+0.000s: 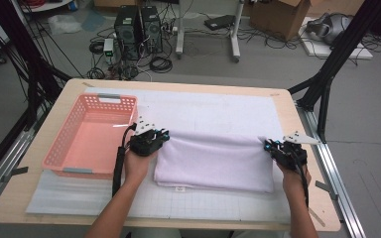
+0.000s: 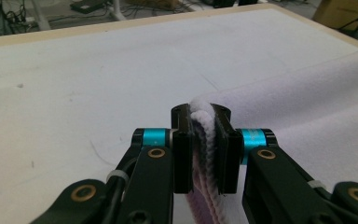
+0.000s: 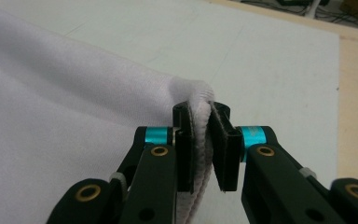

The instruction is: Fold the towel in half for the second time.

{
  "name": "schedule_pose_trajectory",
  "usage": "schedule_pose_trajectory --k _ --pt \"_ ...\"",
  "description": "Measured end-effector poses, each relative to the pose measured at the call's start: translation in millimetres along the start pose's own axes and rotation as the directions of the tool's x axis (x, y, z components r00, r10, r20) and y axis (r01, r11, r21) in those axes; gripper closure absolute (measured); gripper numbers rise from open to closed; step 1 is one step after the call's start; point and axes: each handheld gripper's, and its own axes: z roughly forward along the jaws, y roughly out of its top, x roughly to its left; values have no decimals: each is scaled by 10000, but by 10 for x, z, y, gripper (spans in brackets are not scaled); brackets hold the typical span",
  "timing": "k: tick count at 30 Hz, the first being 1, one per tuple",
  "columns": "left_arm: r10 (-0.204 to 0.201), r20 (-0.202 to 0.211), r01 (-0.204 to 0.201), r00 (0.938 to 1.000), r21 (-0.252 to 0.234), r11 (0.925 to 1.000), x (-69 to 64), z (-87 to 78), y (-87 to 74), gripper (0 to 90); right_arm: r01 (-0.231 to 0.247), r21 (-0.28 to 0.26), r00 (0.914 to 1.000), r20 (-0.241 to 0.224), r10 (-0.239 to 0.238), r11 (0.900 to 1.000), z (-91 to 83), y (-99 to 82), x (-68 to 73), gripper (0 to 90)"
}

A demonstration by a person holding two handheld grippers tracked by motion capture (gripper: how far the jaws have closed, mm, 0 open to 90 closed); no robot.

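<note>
High view: the left gripper [image 1: 151, 139] and the right gripper [image 1: 283, 148] each pinch a far corner of the folded white towel [image 1: 213, 163], which lies on the white mat [image 1: 203, 111] between them, with the pink basket [image 1: 92, 134] just beside the left one. The step looks like a fold toward the person; to do it well, both corners should rise together and travel level, keeping the far edge taut so the cloth does not sag or twist between the hands.

Left gripper view: the jaws are clenched on the towel's corner [image 2: 205, 135], several thick layers squeezed between the pads, a little cloth bulging above the tips. The rest of the towel spreads to the right of the jaws. Grip looks deep enough; a steady pull should hold it.

Right gripper view: the jaws clamp the other corner [image 3: 200, 140], its hem running down between the pads and a small puff above them. The towel's body stretches away to the left.
</note>
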Motion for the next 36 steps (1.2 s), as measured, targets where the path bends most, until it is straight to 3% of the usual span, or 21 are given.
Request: schedule_pose_trajectory --k 1,3,4,6,8,10,11,12,15,19,21,23,25,29,31,34,36 --pt "-139 -129 139 9998 -8 9999 9 27 -6 779 -92 47 9999 64 92 9999 36 28 -6 795" --pt "-583 -206 586 9981 147 9982 16 45 -19 632 -363 190 9990 274 358 9992 94 60 -14 680" --pt "-615 -102 616 9981 141 9980 3 25 -22 583 -608 158 9976 339 602 9980 103 61 -24 612" --pt "-340 156 341 9993 -65 9994 -52 -49 -38 569 -1033 -20 9943 248 1033 9947 61 50 -30 573" --pt "-99 557 102 9984 -36 9999 -110 -100 -67 577 -1044 -227 9944 124 1047 9943 -13 18 0 570" --pt "153 893 -208 9959 606 9979 -187 -111 -98 593 -998 -284 9950 -77 996 9946 -87 -35 46 573" --pt "294 1042 -355 9941 570 9977 -220 -123 -136 616 -1109 -225 9934 -306 1102 9936 -120 -66 74 577" --pt "320 1081 -383 9936 569 9976 -247 -139 -172 637 -1027 -194 9938 -448 1017 9945 -148 -104 100 586" --pt "399 1111 -541 9930 1278 9903 -277 -164 -249 661 -601 155 9954 -735 611 9981 -233 -219 198 628" --pt "194 1256 -412 9919 1732 9840 -278 -272 -432 670 -74 482 9896 -1429 143 9988 -338 -334 282 717" --pt "101 1331 -311 9910 1568 9871 -270 -349 -493 669 37 605 9823 -1874 77 9982 -376 -395 328 736" --pt "-32 1410 -212 9900 1711 9850 -276 -400 -518 666 243 992 9798 -1998 -40 9948 -390 -482 366 742" --pt "177 1351 -394 9907 1599 9863 -309 -461 -555 662 403 1470 9807 -1951 -110 9883 -402 -574 388 758" --pt "289 1292 -502 9912 1651 9850 -343 -534 -593 663 141 1482 9843 -1761 123 9889 -511 -672 340 776" --pt "145 1235 -345 9922 1614 9863 -339 -552 -601 665 98 1437 9849 -1722 152 9896 -550 -698 321 775" --pt "52 1006 -189 9949 1360 9905 -323 -614 -610 663 -60 1194 9869 -1595 252 9928 -604 -698 308 639" --pt "-123 944 37 9955 911 9958 -291 -666 -602 625 -194 904 9890 -1443 324 9957 -655 -686 289 566"
